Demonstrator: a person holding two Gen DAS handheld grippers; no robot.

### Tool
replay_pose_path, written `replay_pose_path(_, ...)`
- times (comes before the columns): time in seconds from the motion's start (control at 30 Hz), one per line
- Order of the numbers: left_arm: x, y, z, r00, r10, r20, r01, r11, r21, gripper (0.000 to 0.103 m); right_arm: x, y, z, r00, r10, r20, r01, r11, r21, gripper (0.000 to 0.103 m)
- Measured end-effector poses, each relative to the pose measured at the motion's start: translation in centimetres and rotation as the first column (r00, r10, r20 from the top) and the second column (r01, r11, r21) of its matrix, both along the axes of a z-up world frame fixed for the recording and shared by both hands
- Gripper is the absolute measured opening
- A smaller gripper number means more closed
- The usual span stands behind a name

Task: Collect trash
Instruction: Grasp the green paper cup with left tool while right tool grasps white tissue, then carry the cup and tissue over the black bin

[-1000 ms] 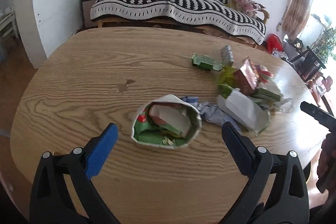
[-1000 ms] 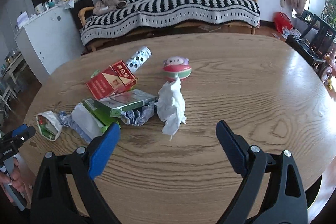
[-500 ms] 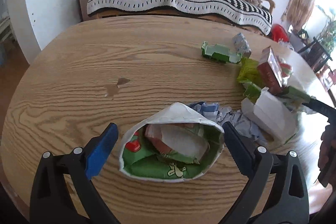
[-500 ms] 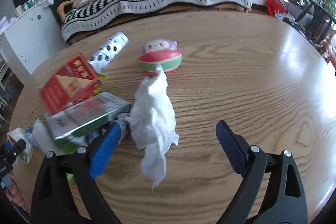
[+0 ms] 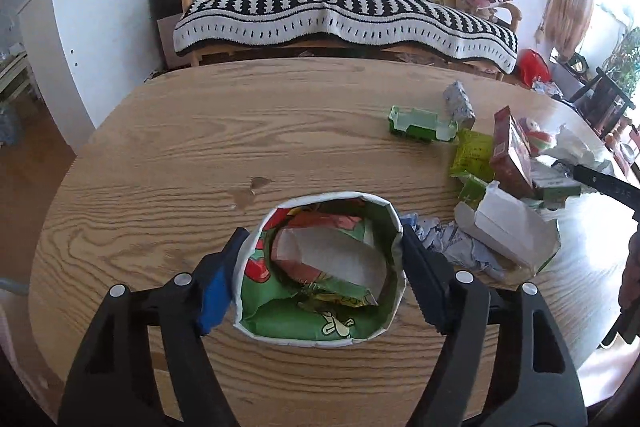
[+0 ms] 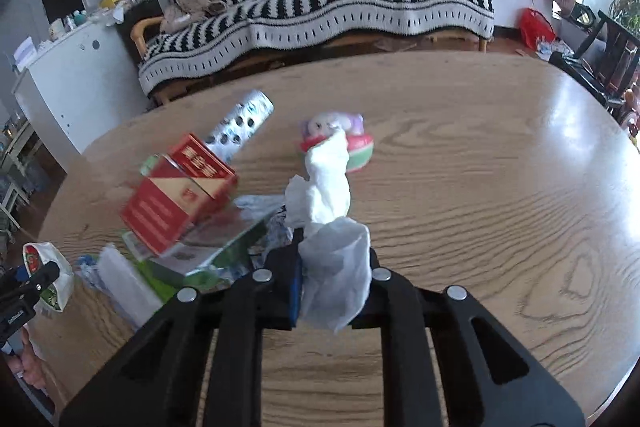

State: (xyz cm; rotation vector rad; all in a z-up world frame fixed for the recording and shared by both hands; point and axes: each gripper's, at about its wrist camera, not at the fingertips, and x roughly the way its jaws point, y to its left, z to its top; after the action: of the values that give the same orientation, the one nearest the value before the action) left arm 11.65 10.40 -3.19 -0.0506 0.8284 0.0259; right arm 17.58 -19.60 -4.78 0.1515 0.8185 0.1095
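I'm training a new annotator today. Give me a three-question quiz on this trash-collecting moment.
1. True or false: the right gripper is shut on the crumpled white tissue.
2. The left gripper fingers flank which item? A) red cardboard box B) white-rimmed green paper bag C) silver foil wrapper
3. Fill in: the round pink-and-green toy sits on the wooden ____.

Key: 1 true; 2 B; 3 table.
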Motion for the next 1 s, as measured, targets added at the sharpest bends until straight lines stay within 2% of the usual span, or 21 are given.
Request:
replay_pose_path(0.13,0.0,0.0,0.6,1.0,0.015,0.007,-0.015,1.0,-0.007,0.073,-1.3,-1.1,1.3,0.999,-0.015,0.028,0.014,1.0,0.028,0.015)
replay_pose_path(0.23,-0.2,-0.6,1.0,1.0,0.013,0.015,-0.013,1.0,-0.013,0.073,-2.1,-2.8,2.2,0.999,-0.026,0.045,0.021,0.993,0.116,0.015)
replay_pose_path(0.33,-0.1,-1.6,1.7,1.0,0.003,0.026,-0.002,1.0,-0.019,0.073,-2.9,-3.9,2.8,0.999,-0.026,0.039,0.02,0.989,0.149,0.015)
replay_pose_path(0.63,0.0,-7.0,3.6,0.996,-0.074,0.053,0.076,0.996,-0.038,0.073,-6.5,-7.6,4.8,0.997,-0.048,0.054,0.045,0.997,0.07,0.015)
replay_pose_path(0.83,-0.3,-13.8,5.0,0.983,-0.166,0.078,0.171,0.983,-0.062,0.073,-10.2,-12.4,5.8,0.993,-0.096,0.067,0.094,0.995,0.026,0.015)
replay_pose_path(0.93,-0.9,-18.6,5.5,0.966,-0.239,0.096,0.246,0.967,-0.068,0.073,-12.7,-16.0,6.4,0.987,-0.141,0.074,0.141,0.99,0.011,0.015)
replay_pose_path(1.0,-1.6,-22.7,5.6,0.947,-0.303,0.107,0.312,0.947,-0.075,0.073,-14.4,-18.6,6.6,0.981,-0.176,0.078,0.177,0.984,-0.003,0.015)
